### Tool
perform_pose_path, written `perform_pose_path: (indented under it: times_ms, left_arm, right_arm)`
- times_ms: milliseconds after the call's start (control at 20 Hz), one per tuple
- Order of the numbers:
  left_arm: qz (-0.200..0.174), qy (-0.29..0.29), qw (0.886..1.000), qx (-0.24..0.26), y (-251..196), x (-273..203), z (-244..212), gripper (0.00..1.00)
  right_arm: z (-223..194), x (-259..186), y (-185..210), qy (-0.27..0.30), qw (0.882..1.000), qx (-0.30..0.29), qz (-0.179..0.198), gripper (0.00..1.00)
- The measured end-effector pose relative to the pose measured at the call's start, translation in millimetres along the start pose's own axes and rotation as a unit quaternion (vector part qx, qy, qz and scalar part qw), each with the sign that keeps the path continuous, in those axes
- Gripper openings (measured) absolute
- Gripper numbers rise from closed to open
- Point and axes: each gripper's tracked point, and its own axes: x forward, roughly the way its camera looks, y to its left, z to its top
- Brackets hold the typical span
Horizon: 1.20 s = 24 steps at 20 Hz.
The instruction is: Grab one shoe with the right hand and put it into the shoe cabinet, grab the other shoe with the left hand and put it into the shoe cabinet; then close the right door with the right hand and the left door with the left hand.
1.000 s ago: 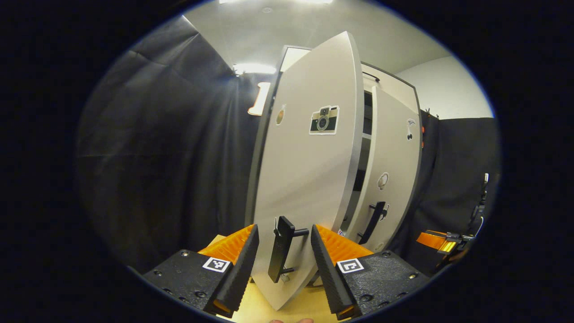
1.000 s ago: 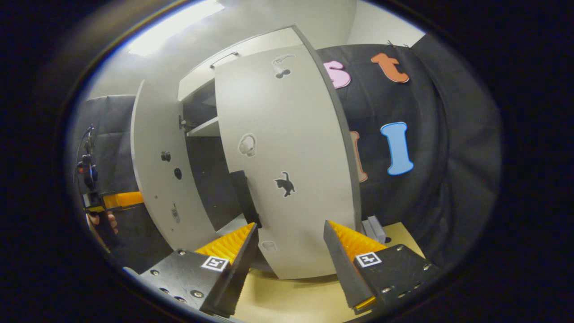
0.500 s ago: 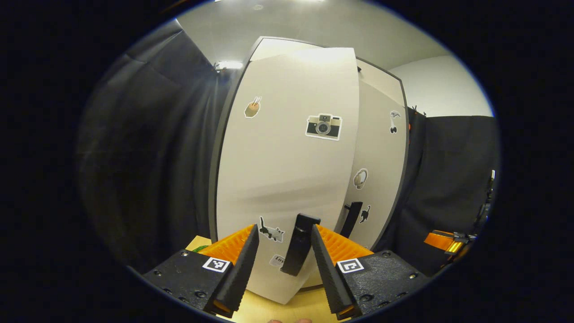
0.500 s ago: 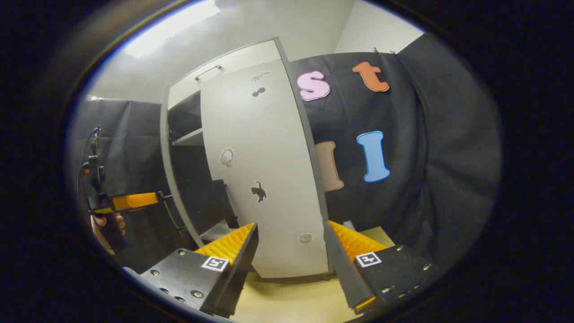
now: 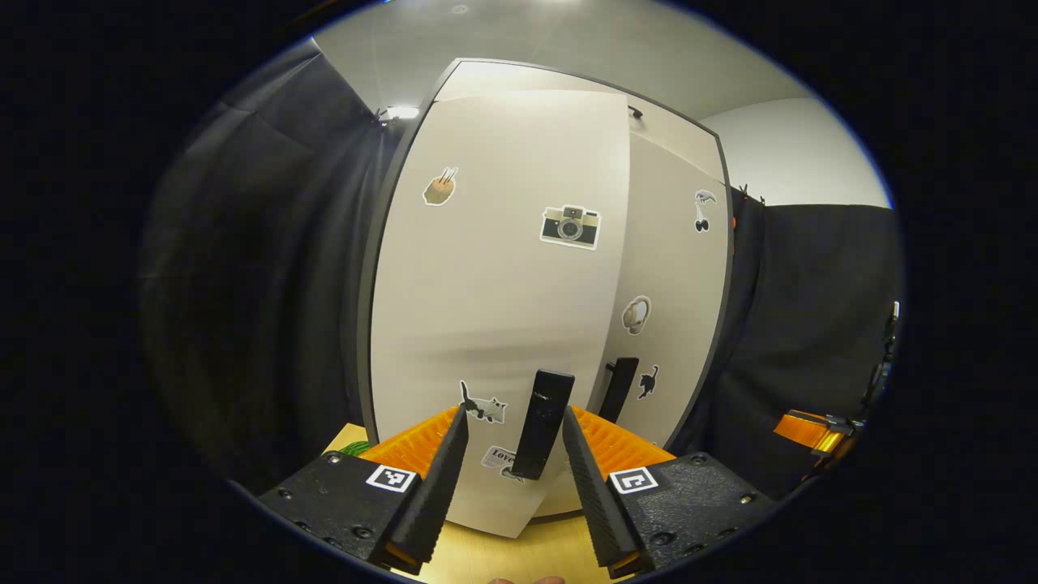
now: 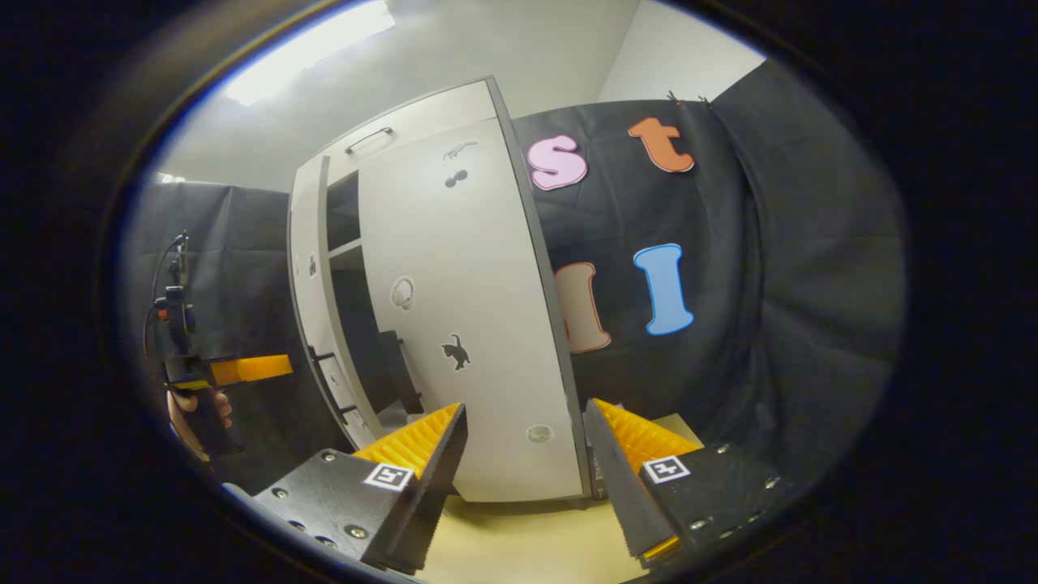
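The pale shoe cabinet (image 5: 454,81) stands upright with sticker-covered doors. Its left door (image 5: 486,308) is swung almost flat against the front. That door's black handle (image 5: 542,422) stands between the fingers of my left gripper (image 5: 511,487), which is open and not pressing on it. The right door (image 5: 677,268) with its own handle (image 5: 618,389) lies nearly shut. In the right gripper view the right door (image 6: 470,308) is close ahead, and a narrow dark gap (image 6: 345,235) with a shelf separates it from the left door (image 6: 308,259). My right gripper (image 6: 519,487) is open and holds nothing.
The cabinet rests on a light wooden surface (image 6: 519,535). Black cloth walls close in on both sides (image 5: 268,284). A hand holds the left gripper (image 6: 211,373) at the far left of the right gripper view. The right gripper (image 5: 811,430) shows at the far right of the left gripper view.
The left door has swung from wide open to almost closed, its handle staying between my left fingers. The right door has also moved further shut, and my right gripper has drawn back.
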Motion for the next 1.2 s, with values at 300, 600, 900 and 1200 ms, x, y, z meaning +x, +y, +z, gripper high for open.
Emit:
perform_pose_path:
  times_ms: [300,600,900,1200]
  left_arm:
    - [0.0,-0.002,1.0,0.016,-10.7,-7.5,2.0,0.72]
    - [0.004,-0.004,1.0,0.019,-16.3,-9.1,0.2,0.72]
    - [0.017,-0.011,0.999,0.027,-14.9,-16.3,2.2,0.72]
    - [0.023,-0.013,0.999,0.025,-13.6,-22.5,2.5,0.72]
  right_arm:
    - [12.5,-7.9,3.2,-0.016,1.0,0.002,0.008,0.87]
    - [15.0,-15.2,4.8,-0.018,1.0,-0.008,0.017,0.87]
    - [22.4,-19.9,9.6,-0.027,0.999,-0.022,0.027,0.88]
    - [26.1,-20.3,15.4,-0.032,0.998,-0.03,0.035,0.87]
